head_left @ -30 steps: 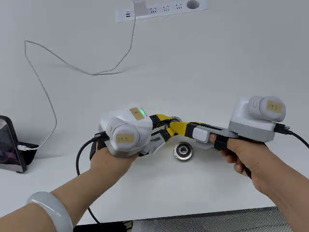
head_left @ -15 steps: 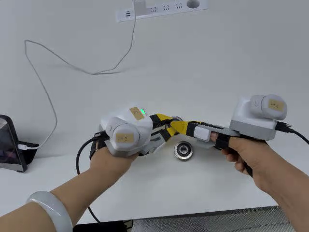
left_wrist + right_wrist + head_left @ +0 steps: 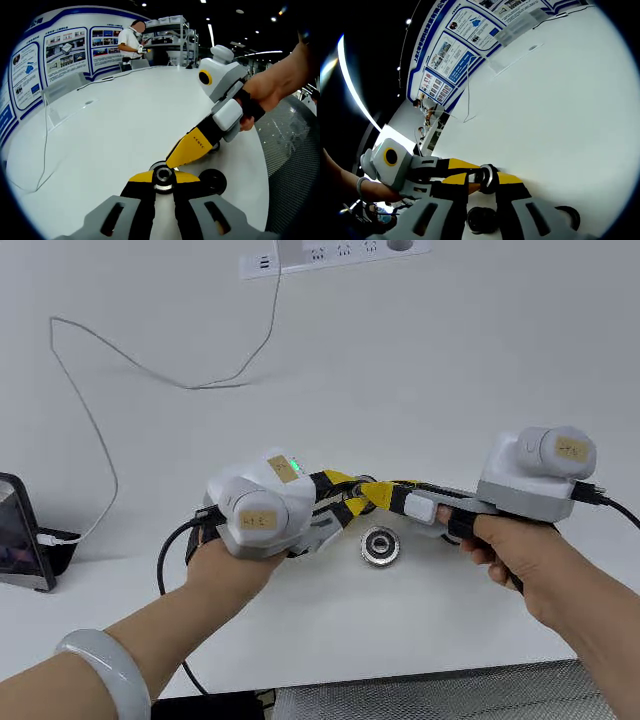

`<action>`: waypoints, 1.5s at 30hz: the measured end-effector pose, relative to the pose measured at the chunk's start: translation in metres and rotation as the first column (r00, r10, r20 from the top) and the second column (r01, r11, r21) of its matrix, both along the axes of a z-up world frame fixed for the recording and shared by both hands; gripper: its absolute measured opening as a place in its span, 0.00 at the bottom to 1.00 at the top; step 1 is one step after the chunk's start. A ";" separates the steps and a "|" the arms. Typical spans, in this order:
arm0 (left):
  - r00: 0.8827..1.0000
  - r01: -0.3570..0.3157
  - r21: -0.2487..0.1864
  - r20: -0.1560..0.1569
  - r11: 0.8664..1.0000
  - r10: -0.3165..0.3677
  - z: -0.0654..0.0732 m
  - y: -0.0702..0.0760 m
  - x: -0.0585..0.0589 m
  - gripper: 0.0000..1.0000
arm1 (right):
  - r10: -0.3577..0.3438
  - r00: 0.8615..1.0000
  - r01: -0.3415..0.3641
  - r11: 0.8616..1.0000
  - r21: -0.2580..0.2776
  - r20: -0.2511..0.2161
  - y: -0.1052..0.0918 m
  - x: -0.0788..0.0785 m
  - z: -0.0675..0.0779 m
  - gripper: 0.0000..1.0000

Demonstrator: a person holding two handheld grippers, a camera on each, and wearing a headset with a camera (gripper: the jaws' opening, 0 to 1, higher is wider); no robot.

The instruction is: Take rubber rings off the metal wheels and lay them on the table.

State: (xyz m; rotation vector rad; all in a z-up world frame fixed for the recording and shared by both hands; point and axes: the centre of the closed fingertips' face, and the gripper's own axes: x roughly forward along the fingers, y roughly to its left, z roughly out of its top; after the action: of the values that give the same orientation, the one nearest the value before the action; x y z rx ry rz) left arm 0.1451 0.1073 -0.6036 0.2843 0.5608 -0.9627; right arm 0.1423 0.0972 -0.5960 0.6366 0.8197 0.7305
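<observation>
- We hold the left gripper (image 3: 347, 498) clamped on a small metal wheel (image 3: 163, 179), with a yellow jaw tip pressed to each side and the wheel lifted off the white table (image 3: 420, 380).
- The right gripper (image 3: 377, 492) comes in from the right and meets the same wheel. Its jaws are narrowed onto the black rubber ring (image 3: 493, 180) on the wheel's rim. We cannot tell whether it pinches the ring alone or the metal too.
- The ring sits on the wheel, which hangs above the near middle of the table between our two grippers.
- Our left hand (image 3: 225, 575) and right hand (image 3: 510, 550) grip the handles, and a pale bangle (image 3: 100, 665) circles the left wrist.
- A second wheel (image 3: 380, 545) lies flat on the table just near of the jaw tips, black ring around its rim.
- In the right gripper view a dark ring-shaped piece (image 3: 568, 216) lies on the table near that wheel. We cannot tell what it is.
- A power strip (image 3: 335, 255) sits at the far edge, with a thin cable (image 3: 100, 350) looping left toward a dark device (image 3: 20, 535).
</observation>
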 end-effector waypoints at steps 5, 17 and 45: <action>1.000 0.000 -0.002 -0.001 1.000 0.000 0.000 0.000 0.000 0.13 | 0.009 1.000 -0.010 1.000 -0.013 -0.006 0.002 -0.001 -0.005 0.21; 1.000 0.000 -0.003 -0.001 1.000 0.000 0.001 0.000 0.000 0.13 | 0.027 0.998 -0.021 0.995 -0.101 0.053 -0.007 0.002 -0.010 0.04; 1.000 0.000 0.000 -0.001 1.000 0.000 0.000 0.000 0.000 0.13 | 0.022 0.999 -0.017 0.995 -0.098 0.043 -0.008 0.005 -0.009 0.02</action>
State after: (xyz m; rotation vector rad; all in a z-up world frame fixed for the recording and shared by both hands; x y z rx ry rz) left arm 0.1452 0.1076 -0.6036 0.2837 0.5623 -0.9626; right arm 0.1473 0.0894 -0.6050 0.5241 0.8173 0.7152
